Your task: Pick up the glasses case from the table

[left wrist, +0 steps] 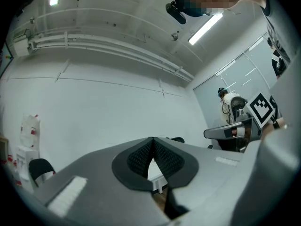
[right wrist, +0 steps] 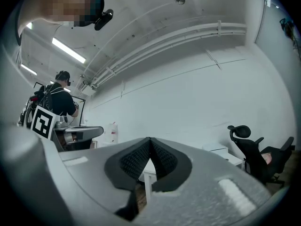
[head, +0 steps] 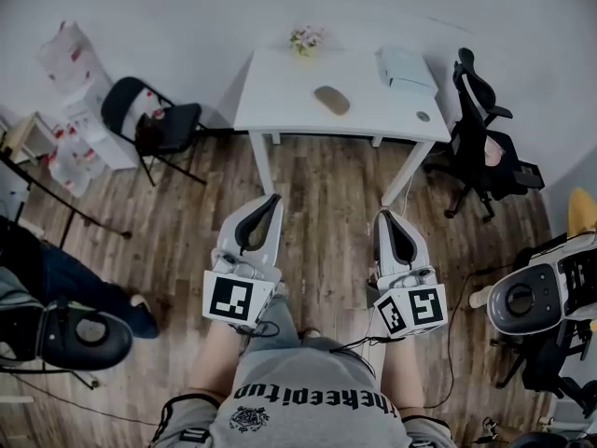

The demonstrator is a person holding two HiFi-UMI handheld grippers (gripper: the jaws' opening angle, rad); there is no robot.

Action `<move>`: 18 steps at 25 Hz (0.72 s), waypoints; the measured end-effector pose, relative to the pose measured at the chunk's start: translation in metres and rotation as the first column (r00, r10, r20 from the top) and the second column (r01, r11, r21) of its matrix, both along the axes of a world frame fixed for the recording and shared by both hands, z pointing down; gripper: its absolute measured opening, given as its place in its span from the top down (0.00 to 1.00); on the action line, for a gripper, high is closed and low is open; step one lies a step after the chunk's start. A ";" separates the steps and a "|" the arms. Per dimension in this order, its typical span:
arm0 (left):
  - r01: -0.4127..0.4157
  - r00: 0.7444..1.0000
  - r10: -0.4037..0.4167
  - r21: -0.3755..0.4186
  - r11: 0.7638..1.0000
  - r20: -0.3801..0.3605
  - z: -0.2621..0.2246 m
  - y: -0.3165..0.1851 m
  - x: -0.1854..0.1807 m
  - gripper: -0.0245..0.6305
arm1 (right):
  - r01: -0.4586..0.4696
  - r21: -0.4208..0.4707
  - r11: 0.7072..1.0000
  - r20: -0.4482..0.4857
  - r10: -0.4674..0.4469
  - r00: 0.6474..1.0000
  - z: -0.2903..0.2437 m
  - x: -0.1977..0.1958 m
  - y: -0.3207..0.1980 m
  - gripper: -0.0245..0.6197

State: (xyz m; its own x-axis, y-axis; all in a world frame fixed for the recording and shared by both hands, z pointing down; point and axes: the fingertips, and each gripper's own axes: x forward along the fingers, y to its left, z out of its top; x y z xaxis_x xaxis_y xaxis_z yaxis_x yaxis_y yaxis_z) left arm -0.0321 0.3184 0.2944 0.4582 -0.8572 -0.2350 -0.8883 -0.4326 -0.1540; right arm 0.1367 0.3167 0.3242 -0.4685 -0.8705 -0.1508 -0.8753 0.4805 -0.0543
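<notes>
Approach step: the tan oval glasses case (head: 332, 100) lies on the white bench (head: 280, 96) at twelve o'clock, well apart from both grippers. The left gripper (head: 271, 200) and right gripper (head: 383, 215) are pressed together, empty. Next, I reckon: close in and spread one.

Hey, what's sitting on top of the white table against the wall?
On the white table: a brown oval glasses case, a small flower bunch, a pale box and a small round grey thing. Whatever lies behind the box is hidden.
</notes>
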 end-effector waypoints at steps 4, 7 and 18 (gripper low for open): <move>-0.015 1.000 0.015 0.005 1.000 -0.011 0.000 -0.024 0.004 0.93 | -0.015 -0.003 1.000 0.014 0.015 1.000 0.001 0.005 -0.020 0.96; -0.048 0.999 0.048 0.008 0.999 -0.009 0.003 -0.051 0.007 0.93 | -0.033 0.003 0.999 0.010 0.033 0.999 0.000 0.004 -0.044 0.96; -0.129 0.991 0.128 0.027 0.991 0.021 -0.013 -0.177 -0.003 0.93 | -0.059 0.009 0.998 -0.007 0.059 0.998 -0.015 -0.019 -0.161 0.96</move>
State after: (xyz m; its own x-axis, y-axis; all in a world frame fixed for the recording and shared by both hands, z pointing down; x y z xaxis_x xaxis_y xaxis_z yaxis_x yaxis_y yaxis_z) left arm -0.0350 0.1413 0.2811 0.5691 -0.7840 -0.2479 -0.8222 -0.5385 -0.1844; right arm 0.1179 0.1557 0.3089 -0.4179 -0.8952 -0.1548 -0.9024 0.4288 -0.0436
